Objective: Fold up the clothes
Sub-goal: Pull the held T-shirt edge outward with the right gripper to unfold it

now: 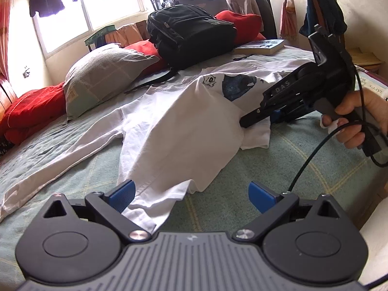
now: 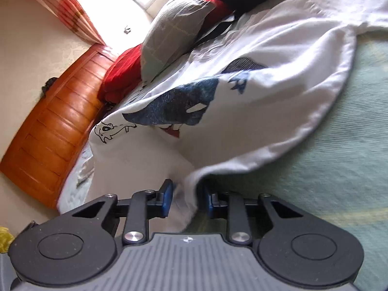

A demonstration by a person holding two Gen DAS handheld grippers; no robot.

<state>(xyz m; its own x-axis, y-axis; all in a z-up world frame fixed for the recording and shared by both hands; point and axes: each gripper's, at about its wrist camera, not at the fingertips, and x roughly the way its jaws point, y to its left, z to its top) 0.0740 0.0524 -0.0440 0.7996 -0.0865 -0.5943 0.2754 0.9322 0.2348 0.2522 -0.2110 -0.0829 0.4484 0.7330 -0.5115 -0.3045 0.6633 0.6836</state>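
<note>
Window: bright daylight ahead of you through the window [image 1: 97, 12].
Curtain: red checked curtain [image 2: 65, 12] beside it.
Headboard: glossy orange wooden headboard [image 2: 48, 121].
Walls: pale cream.

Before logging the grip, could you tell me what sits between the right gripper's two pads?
A bunched fold of the white shirt lies between the right gripper pads, seen in the right wrist view.

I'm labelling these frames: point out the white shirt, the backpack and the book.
white shirt [image 1: 174, 126]: left wrist view, raised body fabric.
backpack [image 1: 191, 34]: left wrist view, front panel.
book [image 1: 260, 46]: left wrist view, cover.
</note>
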